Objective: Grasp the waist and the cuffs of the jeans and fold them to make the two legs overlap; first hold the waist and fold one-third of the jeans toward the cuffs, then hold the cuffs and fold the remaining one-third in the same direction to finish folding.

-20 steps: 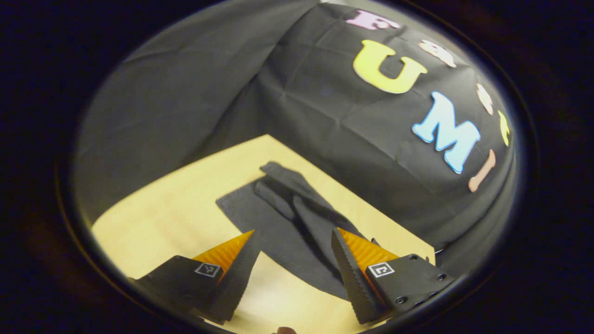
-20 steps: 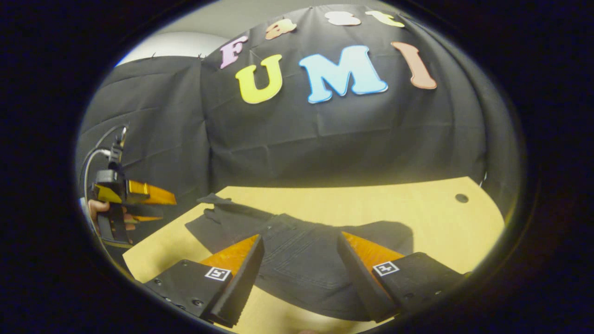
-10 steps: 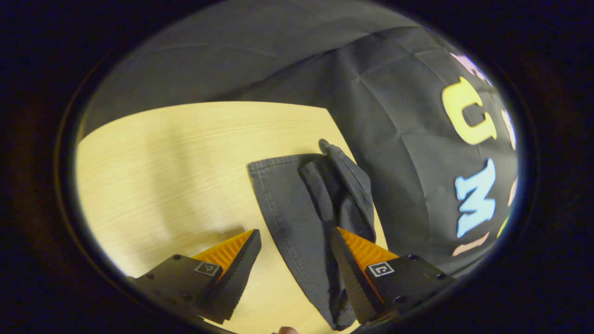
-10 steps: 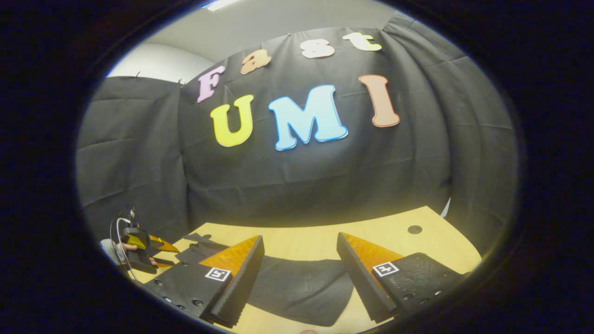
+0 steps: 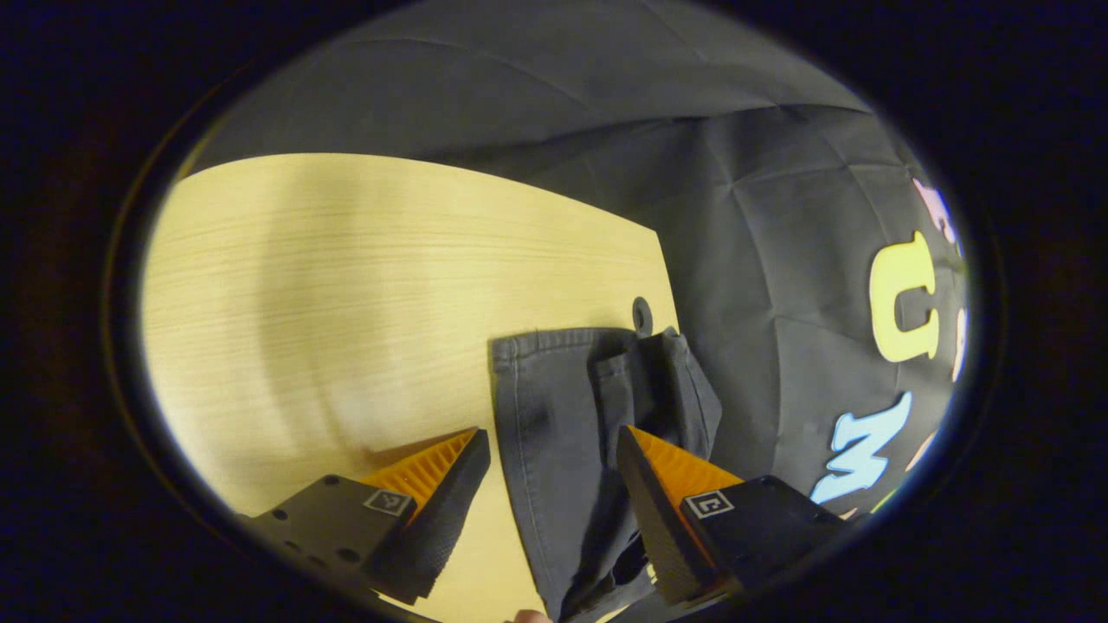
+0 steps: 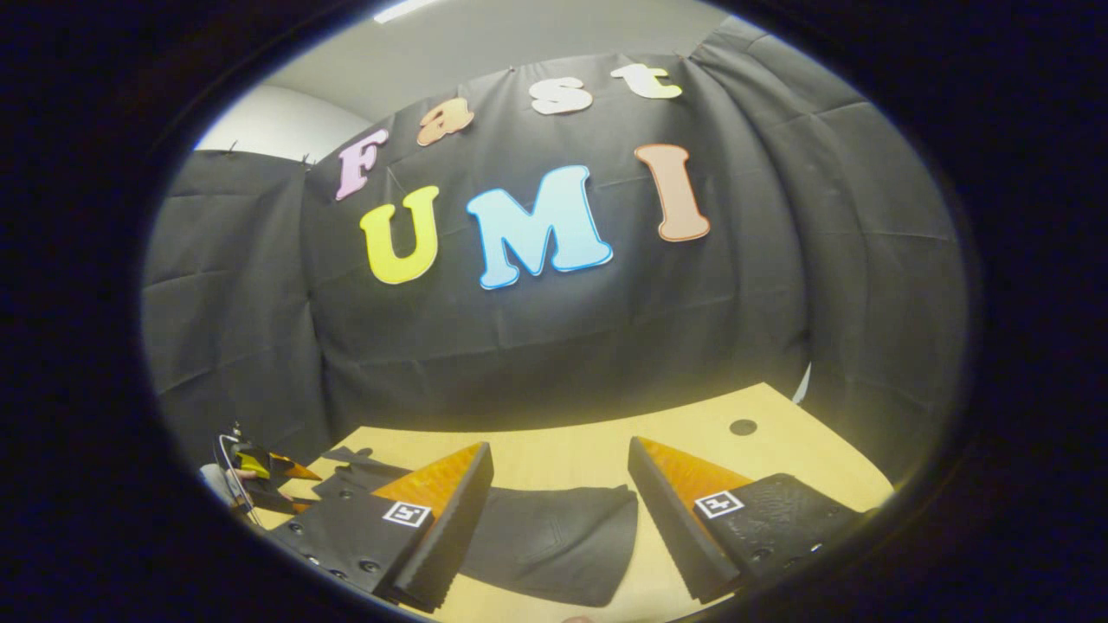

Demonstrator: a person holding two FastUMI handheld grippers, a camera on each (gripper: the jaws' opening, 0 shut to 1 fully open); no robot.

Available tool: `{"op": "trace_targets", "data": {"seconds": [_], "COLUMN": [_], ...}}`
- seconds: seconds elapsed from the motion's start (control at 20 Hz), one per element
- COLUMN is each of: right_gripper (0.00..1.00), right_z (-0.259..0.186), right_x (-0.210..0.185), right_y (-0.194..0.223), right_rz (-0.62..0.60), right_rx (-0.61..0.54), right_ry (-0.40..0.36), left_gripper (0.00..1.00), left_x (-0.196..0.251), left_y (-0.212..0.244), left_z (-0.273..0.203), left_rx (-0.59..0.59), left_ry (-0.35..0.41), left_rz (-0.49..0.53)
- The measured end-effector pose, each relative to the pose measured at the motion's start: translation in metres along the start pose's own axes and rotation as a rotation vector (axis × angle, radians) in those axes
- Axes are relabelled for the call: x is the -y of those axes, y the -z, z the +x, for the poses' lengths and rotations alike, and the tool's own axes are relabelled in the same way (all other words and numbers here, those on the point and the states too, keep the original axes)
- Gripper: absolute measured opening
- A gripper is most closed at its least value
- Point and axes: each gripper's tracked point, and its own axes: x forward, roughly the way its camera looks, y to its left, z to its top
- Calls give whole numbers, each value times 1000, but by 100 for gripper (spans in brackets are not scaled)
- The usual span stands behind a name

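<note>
Both jaws stand spread: left gripper [image 5: 550,484] straddles the limp, heavyish jeans [image 5: 563,407] near the cuffs, right gripper [image 6: 558,510] above what is probably the waist; pinch the doubled hems

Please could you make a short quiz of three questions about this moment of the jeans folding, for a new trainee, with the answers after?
1. True or false: the left gripper has its jaws closed on the jeans.
2. In the right gripper view, what lies on the table between the fingers of the right gripper? A) a towel B) dark jeans C) a box
3. In the right gripper view, where does the left gripper appear?

Key:
1. False: the jaws stand apart, with the denim lying between them, not pinched.
2. B: the dark jeans.
3. Far off at the lower left, near the cuff end of the jeans, held by a hand.
</note>
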Motion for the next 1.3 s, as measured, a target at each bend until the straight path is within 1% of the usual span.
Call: {"op": "trace_targets", "data": {"seconds": [0.15, 0.45, 0.5, 0.55, 0.65, 0.7, 0.75, 0.8, 0.85, 0.9, 1.0, 1.05, 1.1, 1.15, 1.2, 1.3], "right_gripper": [94, 94, 94, 94, 94, 94, 94, 94, 94, 94, 94, 94, 94, 94, 94, 94], "right_z": [3, 19, 22, 24, 25, 28, 29, 31, 31, 31, 28, 27, 26, 26, 24, 21], "right_x": [6, 15, 16, 17, 19, 19, 19, 18, 19, 19, 19, 19, 18, 17, 16, 14], "right_y": [-3, -6, -5, -4, -3, -2, -1, -1, 0, 2, 4, 4, 4, 3, 3, 2], "right_rz": [20, 59, 62, 66, 72, 75, 78, 79, 78, 77, 77, 77, 78, 80, 82, 84], "right_rx": [0, -10, -13, -18, -29, -35, -38, -42, -46, -52, -61, -63, -65, -65, -66, -63], "right_ry": [30, 80, 88, 94, 105, 107, 109, 112, 116, 118, 116, 116, 114, 111, 107, 100], "left_gripper": [98, 98, 92, 98, 96, 83, 85, 83, 70, 54, 24, 24, 12, 12, 8, 8], "left_x": [8, 36, 42, 47, 52, 53, 53, 52, 49, 46, 42, 39, 36, 36, 39, 51], "left_y": [-5, -1, 2, 5, 7, 9, 8, 9, 10, 12, 7, 5, 5, 6, 6, 5], "left_z": [11, 46, 55, 59, 72, 76, 80, 85, 87, 90, 93, 93, 90, 89, 83, 73], "left_rx": [-15, -49, -55, -59, -46, -43, -40, -42, -45, -52, -47, -44, -46, -50, -57, -63], "left_ry": [34, 126, 143, 157, 169, 170, 173, 176, 174, 172, 176, 169, 158, 160, 171, 194], "left_rz": [-13, -90, -89, -82, -43, -31, -26, -25, -22, -26, -48, -44, -38, -24, -11, 11]}}
